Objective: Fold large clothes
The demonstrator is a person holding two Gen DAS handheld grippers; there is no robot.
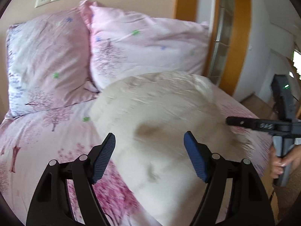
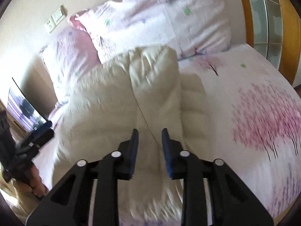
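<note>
Left wrist: puffy quilted cream jacket

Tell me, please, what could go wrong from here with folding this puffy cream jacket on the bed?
1. Both grippers are open and hold nothing: the left gripper and the right gripper hover above the cream jacket, so a thick quilted panel may slip from a shallow pinch.
2. The folded-over part could spring back open.
3. The jacket lies close to the pillows, which a sweep might drag.
</note>
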